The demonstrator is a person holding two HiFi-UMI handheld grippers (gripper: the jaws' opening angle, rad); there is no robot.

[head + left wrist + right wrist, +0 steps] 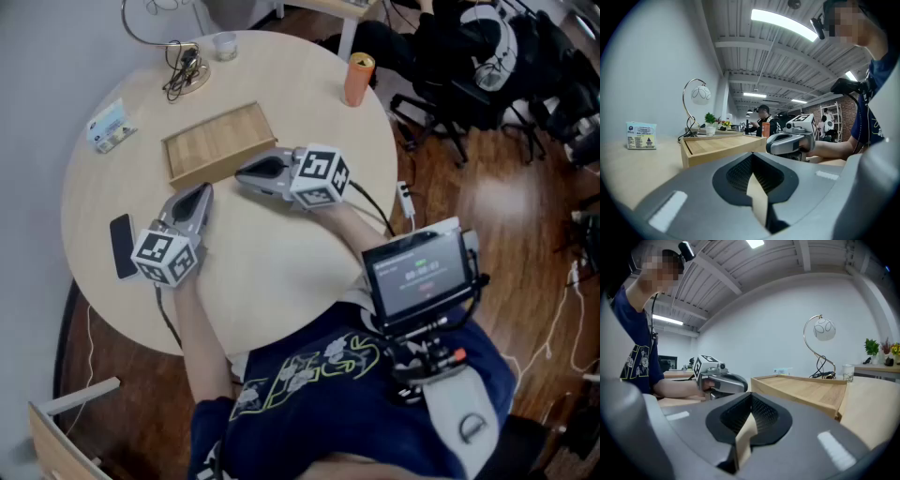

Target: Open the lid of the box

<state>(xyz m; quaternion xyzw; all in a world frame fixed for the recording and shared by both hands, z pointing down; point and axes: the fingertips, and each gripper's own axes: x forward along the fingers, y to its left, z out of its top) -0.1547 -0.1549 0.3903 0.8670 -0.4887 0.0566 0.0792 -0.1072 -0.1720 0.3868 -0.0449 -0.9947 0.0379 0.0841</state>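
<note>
A flat wooden box [217,141] with its lid down lies on the round table [272,272], towards the far left. My left gripper [200,199] rests on the table just in front of the box's near left corner, jaws shut and empty. My right gripper [246,172] lies by the box's near right corner, also shut with nothing in it. In the left gripper view the box [724,147] is close ahead, with the right gripper [792,140] beside it. The right gripper view shows the box [806,392] at the right and the left gripper [717,380] at the left.
A black phone [123,246] lies left of my left hand. A tissue packet [111,127], a lamp base with cables [183,67], a glass [225,45] and an orange cup [358,78] stand around the far rim. Office chairs [487,66] are beyond the table at the right.
</note>
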